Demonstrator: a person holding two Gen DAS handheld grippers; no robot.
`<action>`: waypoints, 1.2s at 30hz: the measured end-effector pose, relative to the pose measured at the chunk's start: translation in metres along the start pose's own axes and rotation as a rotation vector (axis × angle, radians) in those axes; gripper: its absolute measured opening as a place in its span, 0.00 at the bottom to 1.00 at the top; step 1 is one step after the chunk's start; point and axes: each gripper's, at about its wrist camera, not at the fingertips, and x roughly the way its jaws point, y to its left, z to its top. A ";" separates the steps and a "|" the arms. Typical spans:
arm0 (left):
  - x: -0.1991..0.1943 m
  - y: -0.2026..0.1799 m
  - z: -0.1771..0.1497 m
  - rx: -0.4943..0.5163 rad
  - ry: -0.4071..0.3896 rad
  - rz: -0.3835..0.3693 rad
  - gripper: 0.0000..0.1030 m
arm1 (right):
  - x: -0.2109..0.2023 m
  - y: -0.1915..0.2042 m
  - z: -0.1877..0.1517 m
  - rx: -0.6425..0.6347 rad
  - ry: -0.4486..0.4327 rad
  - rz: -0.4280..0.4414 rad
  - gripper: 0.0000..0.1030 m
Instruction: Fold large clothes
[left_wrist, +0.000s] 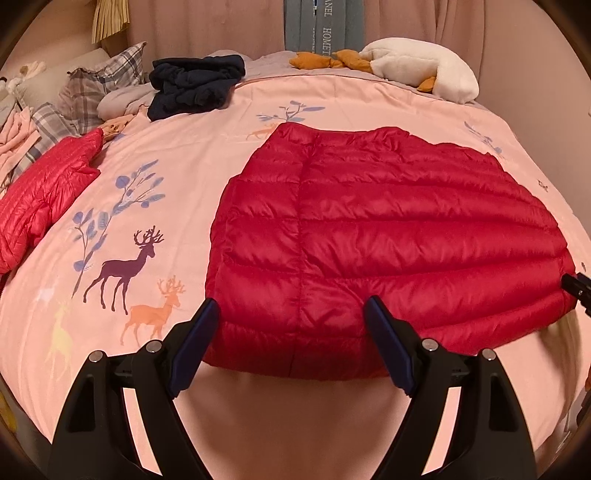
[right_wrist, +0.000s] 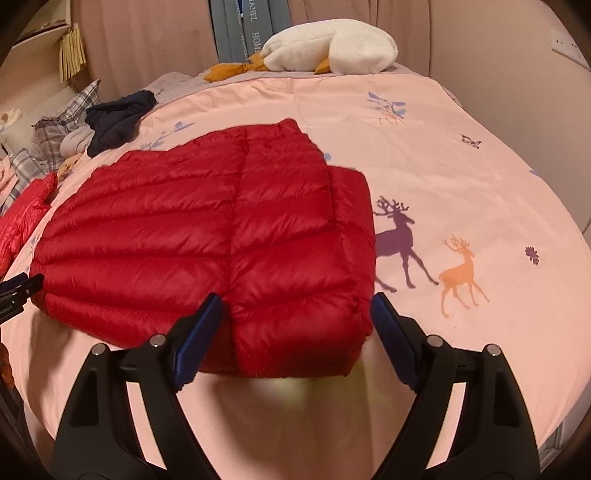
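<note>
Both the left gripper (left_wrist: 291, 341) and right gripper (right_wrist: 297, 334), jaws apart, straddle the red puffer jacket's (left_wrist: 369, 236) near hem (bare pink duvet (right_wrist: 461, 129) right of the jacket).

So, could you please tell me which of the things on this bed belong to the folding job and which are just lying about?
Part of the job:
- red down jacket
- left gripper, open
- right gripper, open

Just lying about:
- navy garment
- second red jacket
- plaid pillows
- white goose plush
</note>
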 end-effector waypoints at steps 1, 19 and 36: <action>0.002 -0.001 -0.002 0.003 0.007 0.004 0.80 | 0.004 0.000 -0.002 -0.001 0.014 -0.005 0.81; 0.005 0.003 -0.024 -0.002 0.047 0.007 0.80 | -0.005 -0.008 -0.011 0.014 0.021 -0.021 0.81; -0.118 -0.016 0.042 0.048 -0.210 -0.009 0.99 | -0.114 0.022 0.054 -0.032 -0.197 0.014 0.98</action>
